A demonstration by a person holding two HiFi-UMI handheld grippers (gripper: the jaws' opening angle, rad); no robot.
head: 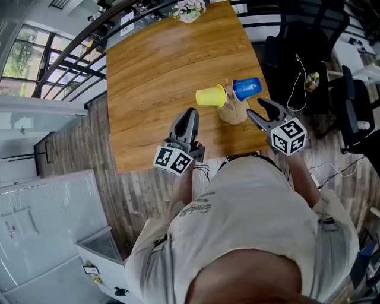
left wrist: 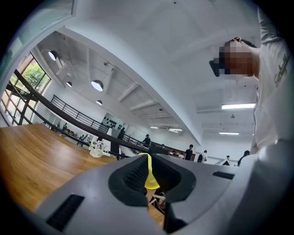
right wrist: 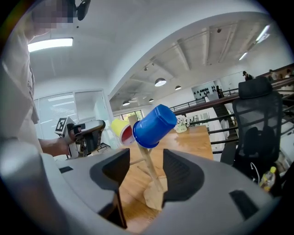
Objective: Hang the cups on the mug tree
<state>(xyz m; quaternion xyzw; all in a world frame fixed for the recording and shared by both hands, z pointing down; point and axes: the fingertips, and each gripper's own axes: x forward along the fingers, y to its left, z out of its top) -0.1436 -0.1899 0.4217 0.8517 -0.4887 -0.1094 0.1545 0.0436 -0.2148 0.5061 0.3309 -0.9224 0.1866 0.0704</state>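
Observation:
A wooden mug tree (head: 233, 111) stands near the table's front right edge. A yellow cup (head: 211, 95) hangs on its left side and a blue cup (head: 246, 88) on its right, both tilted. My left gripper (head: 190, 114) is shut and empty, just left of the tree. My right gripper (head: 263, 111) is open and empty, close to the tree's right side. In the right gripper view the blue cup (right wrist: 154, 125), the yellow cup (right wrist: 121, 130) and the tree's stem (right wrist: 149, 165) show beyond the parted jaws. In the left gripper view only a sliver of the yellow cup (left wrist: 149, 173) shows past the closed jaws.
The wooden table (head: 160, 65) carries a flower vase (head: 189, 10) at its far end. Black office chairs (head: 303, 53) and a small bottle (head: 312, 81) stand to the right. A railing (head: 65, 65) runs along the left.

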